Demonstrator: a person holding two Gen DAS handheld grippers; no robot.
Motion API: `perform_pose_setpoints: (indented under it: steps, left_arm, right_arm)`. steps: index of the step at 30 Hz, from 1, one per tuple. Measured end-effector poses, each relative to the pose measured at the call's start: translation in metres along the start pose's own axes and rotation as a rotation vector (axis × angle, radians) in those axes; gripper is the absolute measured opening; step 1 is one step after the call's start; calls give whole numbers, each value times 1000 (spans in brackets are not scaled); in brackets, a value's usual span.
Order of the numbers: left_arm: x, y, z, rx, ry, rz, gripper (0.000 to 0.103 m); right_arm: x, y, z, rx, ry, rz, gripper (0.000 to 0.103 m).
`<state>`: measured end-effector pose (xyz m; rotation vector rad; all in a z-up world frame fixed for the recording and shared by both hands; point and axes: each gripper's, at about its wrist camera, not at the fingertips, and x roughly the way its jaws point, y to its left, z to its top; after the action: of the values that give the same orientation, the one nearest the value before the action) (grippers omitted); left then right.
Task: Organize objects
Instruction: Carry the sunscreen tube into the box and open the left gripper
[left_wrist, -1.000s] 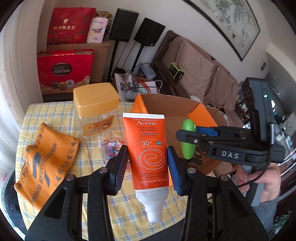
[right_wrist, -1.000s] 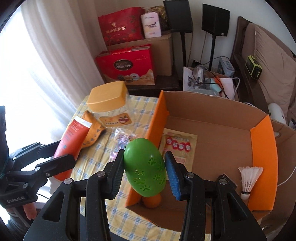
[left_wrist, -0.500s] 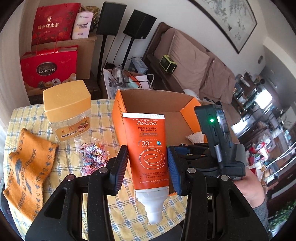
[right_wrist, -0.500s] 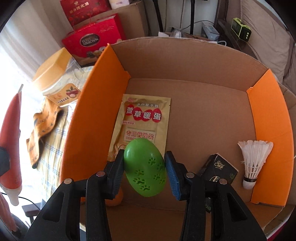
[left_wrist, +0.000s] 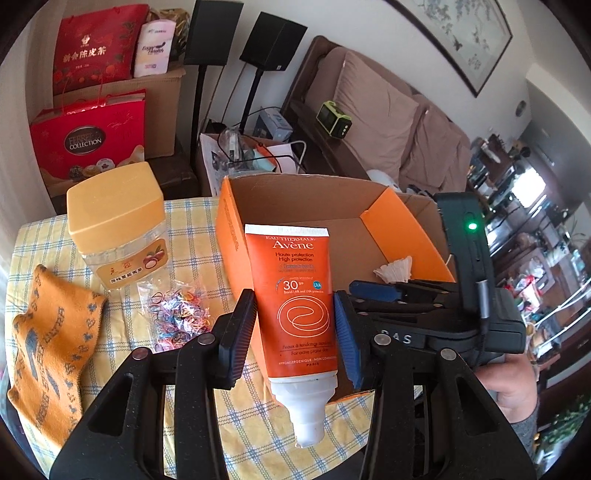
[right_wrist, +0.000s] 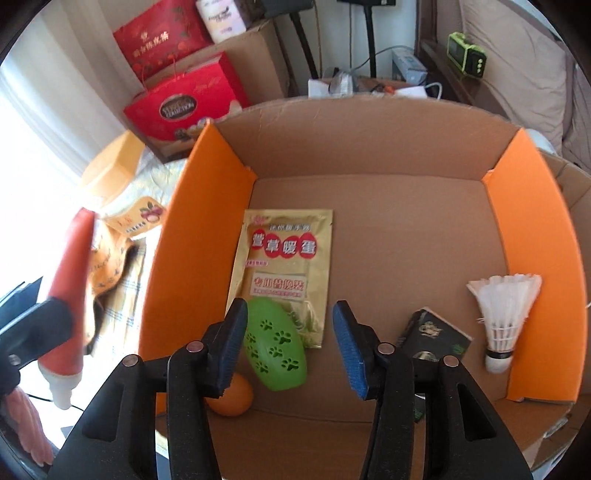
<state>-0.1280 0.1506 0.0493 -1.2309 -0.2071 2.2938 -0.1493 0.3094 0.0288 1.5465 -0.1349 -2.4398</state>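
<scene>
My left gripper (left_wrist: 295, 325) is shut on an orange Avène sunscreen tube (left_wrist: 295, 302), cap end down, held above the checked table beside the cardboard box (left_wrist: 229, 229). My right gripper (right_wrist: 290, 345) is open over the box floor (right_wrist: 388, 240). The green egg-shaped object (right_wrist: 275, 350) lies free in the box between its jaws, partly on a gold sachet (right_wrist: 286, 266). The right gripper also shows in the left wrist view (left_wrist: 373, 291), over the box. The tube also shows at the left of the right wrist view (right_wrist: 70, 291).
The box holds an orange ball (right_wrist: 232, 397), a dark small carton (right_wrist: 432, 336) and a shuttlecock (right_wrist: 502, 314). On the table stand a yellow-lidded jar (left_wrist: 118, 221), a bag of coloured rubber bands (left_wrist: 177, 314) and an orange cloth (left_wrist: 51, 343). Red gift bags (left_wrist: 88, 144) stand behind.
My right gripper has opened and let go of the green egg, which now lies on the box floor. My left gripper still holds the sunscreen tube near the box.
</scene>
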Motion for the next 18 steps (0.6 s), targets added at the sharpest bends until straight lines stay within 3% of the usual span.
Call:
perform_pose_setpoints:
  steps: [5, 9, 18]
  left_arm:
    - [12, -22, 8, 37, 13, -14, 40]
    - [30, -32, 16, 12, 38, -51, 40]
    - [81, -62, 27, 58, 94, 10, 40]
  right_arm:
    - [-36, -14, -8, 21, -72, -29, 57]
    - [-55, -26, -12, 42, -109, -54, 58]
    - [-75, -58, -23, 98, -141, -98, 58]
